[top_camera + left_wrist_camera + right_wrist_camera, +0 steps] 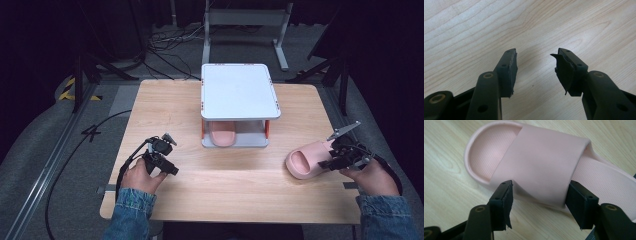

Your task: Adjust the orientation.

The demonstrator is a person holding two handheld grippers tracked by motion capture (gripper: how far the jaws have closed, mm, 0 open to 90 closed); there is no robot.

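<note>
A soft pink slipper with a wide strap and a dimpled footbed is lying on the worktop at the right edge. The right claw is straddling its strap, jaws touching both sides; whether it is clamping, I cannot tell. The left claw is hovering released over bare wood. The high view is also showing a second slipper sitting under a white rack.
</note>
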